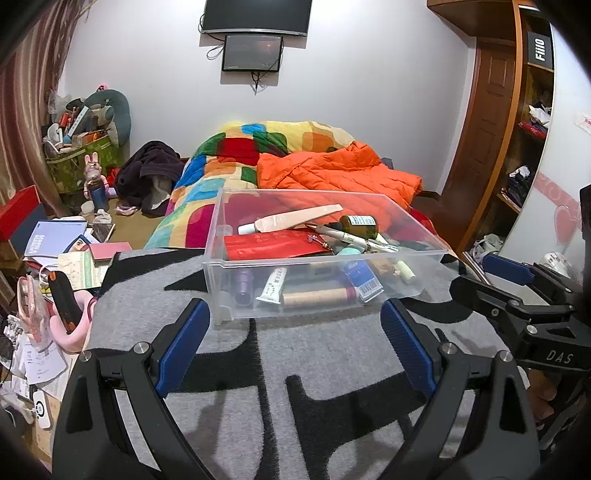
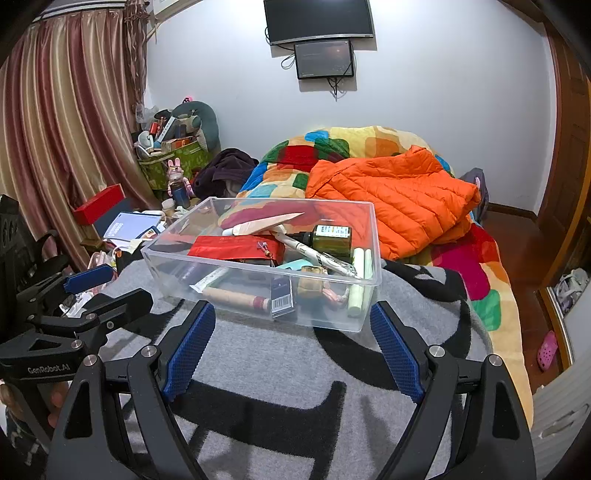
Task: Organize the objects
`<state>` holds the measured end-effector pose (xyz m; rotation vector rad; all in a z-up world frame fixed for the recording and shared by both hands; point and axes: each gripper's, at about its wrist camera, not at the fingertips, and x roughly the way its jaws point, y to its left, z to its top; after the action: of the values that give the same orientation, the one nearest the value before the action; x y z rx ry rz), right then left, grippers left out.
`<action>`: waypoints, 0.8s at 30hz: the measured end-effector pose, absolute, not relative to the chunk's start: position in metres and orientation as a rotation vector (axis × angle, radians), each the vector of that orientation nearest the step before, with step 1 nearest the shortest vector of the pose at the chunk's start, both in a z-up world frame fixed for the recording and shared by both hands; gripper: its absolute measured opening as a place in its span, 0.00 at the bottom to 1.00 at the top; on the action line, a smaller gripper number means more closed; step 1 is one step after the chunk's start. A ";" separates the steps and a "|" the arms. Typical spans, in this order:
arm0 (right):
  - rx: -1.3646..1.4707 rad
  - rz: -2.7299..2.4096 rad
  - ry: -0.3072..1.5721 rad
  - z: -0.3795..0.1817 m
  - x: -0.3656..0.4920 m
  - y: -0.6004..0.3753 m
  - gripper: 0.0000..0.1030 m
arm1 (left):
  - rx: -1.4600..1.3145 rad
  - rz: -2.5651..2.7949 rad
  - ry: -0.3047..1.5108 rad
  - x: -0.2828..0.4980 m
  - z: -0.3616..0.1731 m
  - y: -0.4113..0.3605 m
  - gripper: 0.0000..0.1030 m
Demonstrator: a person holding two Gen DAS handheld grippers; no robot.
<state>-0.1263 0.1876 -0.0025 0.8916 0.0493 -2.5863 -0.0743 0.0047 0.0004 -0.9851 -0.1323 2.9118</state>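
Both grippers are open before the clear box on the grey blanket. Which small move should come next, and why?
Probably bring the right gripper forward and over the clear box toward the white pen. Both it and the left gripper are open and empty, and the pen lies on top of the pile, easy to reach.

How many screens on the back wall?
2. A large dark flat screen mounted high on the white wall, and a smaller black-framed screen directly below it, with cables hanging from it. Neither is hidden in the right wrist view.
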 end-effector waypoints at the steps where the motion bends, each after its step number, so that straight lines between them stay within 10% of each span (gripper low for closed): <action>1: 0.892 -2.585 0.048 -0.003 -0.126 0.188 0.81 | -0.984 2.915 -0.131 -0.074 0.001 0.005 0.92; 24: 0.924 -2.558 0.014 -0.011 -0.123 0.184 0.81 | -1.001 2.910 -0.155 -0.076 -0.006 0.007 0.92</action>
<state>-0.1230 0.1845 -0.0110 0.9236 0.0135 -2.5577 -0.0763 0.0066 -0.0059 -1.0010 -0.1550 2.9099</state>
